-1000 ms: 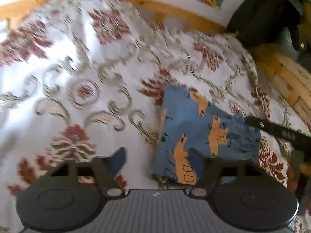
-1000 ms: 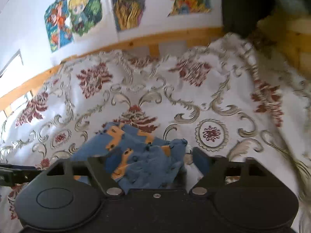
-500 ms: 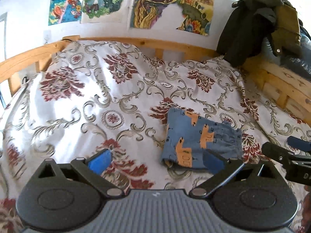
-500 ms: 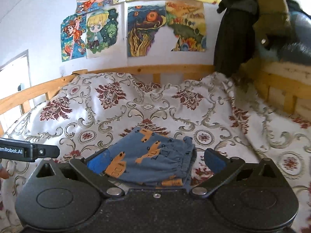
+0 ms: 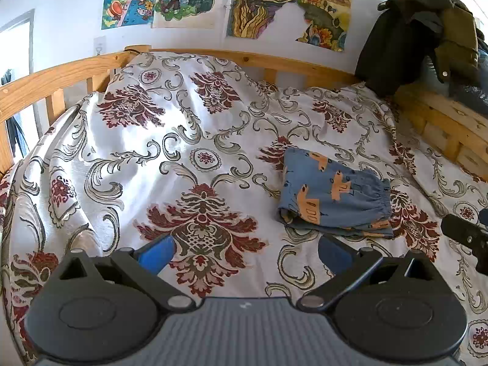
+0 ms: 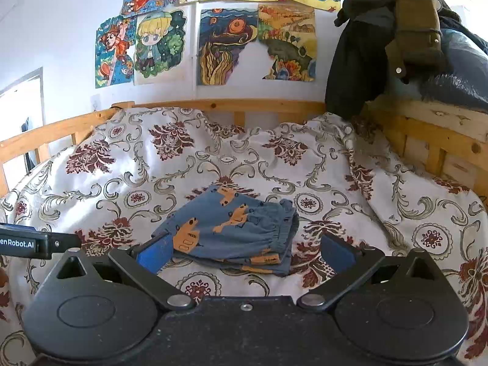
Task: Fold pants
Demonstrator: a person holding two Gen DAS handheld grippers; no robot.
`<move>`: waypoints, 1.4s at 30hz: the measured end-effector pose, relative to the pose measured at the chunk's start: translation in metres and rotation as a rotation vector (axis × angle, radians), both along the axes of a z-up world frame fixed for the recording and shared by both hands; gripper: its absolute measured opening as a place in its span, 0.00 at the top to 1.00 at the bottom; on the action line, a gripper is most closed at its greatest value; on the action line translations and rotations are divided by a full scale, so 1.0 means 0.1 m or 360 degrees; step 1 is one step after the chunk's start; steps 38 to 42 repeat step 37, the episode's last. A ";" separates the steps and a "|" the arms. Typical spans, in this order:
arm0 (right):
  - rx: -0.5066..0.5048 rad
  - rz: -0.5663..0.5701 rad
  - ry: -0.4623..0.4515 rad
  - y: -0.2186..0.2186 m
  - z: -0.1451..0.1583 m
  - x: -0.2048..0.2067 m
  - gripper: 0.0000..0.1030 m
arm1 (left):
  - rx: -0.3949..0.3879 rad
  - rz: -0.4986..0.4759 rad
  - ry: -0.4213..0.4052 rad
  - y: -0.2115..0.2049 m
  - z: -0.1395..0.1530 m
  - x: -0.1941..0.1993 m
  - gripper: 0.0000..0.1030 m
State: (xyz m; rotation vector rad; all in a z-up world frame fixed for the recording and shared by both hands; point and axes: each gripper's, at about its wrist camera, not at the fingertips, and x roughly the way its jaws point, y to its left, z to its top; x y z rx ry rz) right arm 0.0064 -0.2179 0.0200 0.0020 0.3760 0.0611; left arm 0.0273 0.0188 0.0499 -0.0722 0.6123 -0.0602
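Floral bedspread (image 5: 189,140) over wooden bed frame (image 6: 219,105). Cartoon posters (image 6: 210,39) on white wall. Dark jacket (image 6: 375,58) draped on frame's right corner, w/ other clothes.

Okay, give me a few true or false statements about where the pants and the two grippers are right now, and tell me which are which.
1. The blue pants lie folded on the patterned bedspread. True.
2. The right gripper is clamped on the pants. False: its jaws are open and hold nothing.
3. The left gripper is open and empty. True.
4. The pants hang over the wooden bed rail. False: they rest on the bedspread, away from the rail.
5. A dark jacket is draped at the bed's corner. True.
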 end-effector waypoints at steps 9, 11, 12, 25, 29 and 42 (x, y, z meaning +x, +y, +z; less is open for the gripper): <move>-0.0010 0.0022 -0.0008 0.04 0.00 0.02 0.01 | -0.0027 0.0017 0.0012 0.04 -0.02 0.02 0.00; -0.0010 0.0024 0.0000 0.05 -0.01 0.02 0.01 | -0.0031 0.0017 0.0021 0.05 -0.03 0.03 0.00; -0.0009 0.0026 0.0006 0.05 -0.02 0.03 0.01 | -0.0030 0.0017 0.0024 0.04 -0.04 0.04 0.00; -0.0010 0.0032 0.0023 0.05 -0.06 0.02 0.01 | 0.0098 0.0068 0.0035 -0.01 -0.06 0.04 0.00; -0.0009 0.0035 0.0021 0.05 -0.06 0.02 0.01 | 0.0134 0.0056 0.0018 -0.03 -0.04 0.03 0.00; -0.0005 0.0036 0.0022 0.04 -0.06 0.01 0.01 | 0.0118 0.0035 0.0043 -0.02 -0.07 0.04 0.00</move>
